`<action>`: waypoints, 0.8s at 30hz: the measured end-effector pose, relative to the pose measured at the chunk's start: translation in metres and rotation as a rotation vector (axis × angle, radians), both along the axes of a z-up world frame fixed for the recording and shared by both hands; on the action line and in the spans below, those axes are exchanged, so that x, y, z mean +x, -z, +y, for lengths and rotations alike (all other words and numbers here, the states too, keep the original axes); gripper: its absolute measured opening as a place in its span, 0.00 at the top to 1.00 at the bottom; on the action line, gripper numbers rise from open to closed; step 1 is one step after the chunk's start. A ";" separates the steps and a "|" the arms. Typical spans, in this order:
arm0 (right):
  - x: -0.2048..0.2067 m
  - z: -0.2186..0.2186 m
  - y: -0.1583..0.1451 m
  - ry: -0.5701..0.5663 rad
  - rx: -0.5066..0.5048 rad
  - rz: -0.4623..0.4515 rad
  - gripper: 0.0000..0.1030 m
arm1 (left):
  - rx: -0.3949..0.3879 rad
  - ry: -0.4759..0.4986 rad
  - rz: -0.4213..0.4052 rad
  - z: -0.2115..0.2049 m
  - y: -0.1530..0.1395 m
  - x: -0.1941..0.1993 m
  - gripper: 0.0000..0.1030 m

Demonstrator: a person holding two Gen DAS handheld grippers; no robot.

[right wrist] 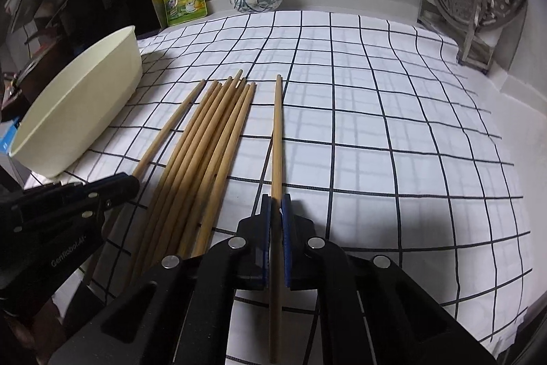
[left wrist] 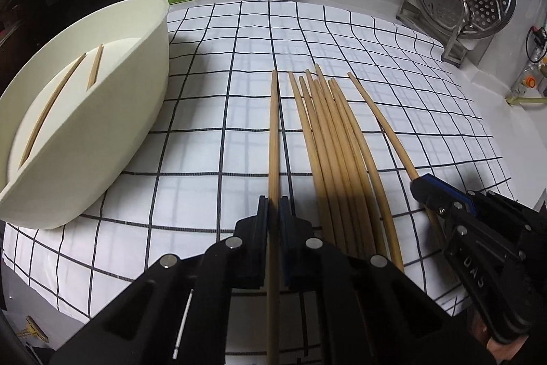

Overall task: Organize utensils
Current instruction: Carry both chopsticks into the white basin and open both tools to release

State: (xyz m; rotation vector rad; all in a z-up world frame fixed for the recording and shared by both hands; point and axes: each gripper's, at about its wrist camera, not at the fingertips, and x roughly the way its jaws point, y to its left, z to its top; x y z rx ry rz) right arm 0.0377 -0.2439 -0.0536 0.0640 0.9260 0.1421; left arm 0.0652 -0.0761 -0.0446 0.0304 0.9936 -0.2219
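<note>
Lying between each gripper's closed jaws, apparently clamped: left chopstick (left wrist: pixel 273 139), right chopstick (right wrist: pixel 277 139).

Both views are dim and cool, with strong fisheye bending and black corners. Past the fingers the checked cloth (left wrist: pixel 342 57) is brightest — soft shadows pool just ahead of the fingertips. Near the fingers, focus holds; the far wall looks slightly soft.
</note>
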 end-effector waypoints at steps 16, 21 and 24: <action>0.012 0.068 -0.090 -0.082 0.159 -0.174 0.94 | -0.088 -0.088 -0.212 0.094 -0.092 -0.005 0.93; 0.041 0.130 -0.097 -0.180 0.173 -0.171 0.94 | -0.064 -0.210 -0.248 0.158 -0.101 0.008 0.93; 0.059 0.166 -0.098 -0.232 0.185 -0.152 0.94 | -0.057 -0.270 -0.248 0.193 -0.100 0.019 0.93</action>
